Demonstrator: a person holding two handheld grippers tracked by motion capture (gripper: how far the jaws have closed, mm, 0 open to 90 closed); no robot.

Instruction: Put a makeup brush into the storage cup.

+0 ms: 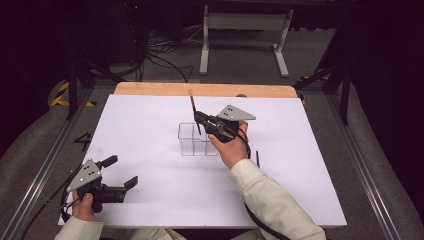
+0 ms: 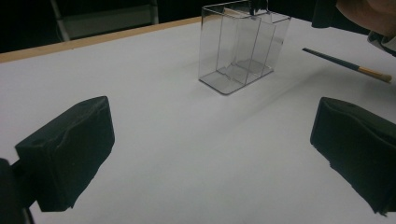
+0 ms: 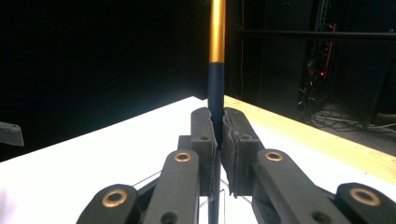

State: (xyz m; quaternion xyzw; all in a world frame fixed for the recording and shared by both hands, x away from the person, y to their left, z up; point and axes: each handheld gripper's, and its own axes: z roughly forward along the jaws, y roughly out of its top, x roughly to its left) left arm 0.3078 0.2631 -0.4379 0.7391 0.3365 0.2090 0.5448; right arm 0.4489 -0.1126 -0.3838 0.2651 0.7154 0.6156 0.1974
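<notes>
Above clear divided box [image 1: 197,140], right gripper [image 1: 198,118] clamps brush [image 1: 193,107]; left gripper [image 1: 121,171] fingers spread.

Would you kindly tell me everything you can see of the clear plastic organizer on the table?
The clear organizer is a small transparent box, apparently hard plastic, open at the top and split by see-through dividers into narrow compartments. It stands upright on the white table, near its middle. The right gripper, shut on a dark-handled brush, holds that brush upright over or into its far side; whether the brush touches the box cannot be told.
</notes>
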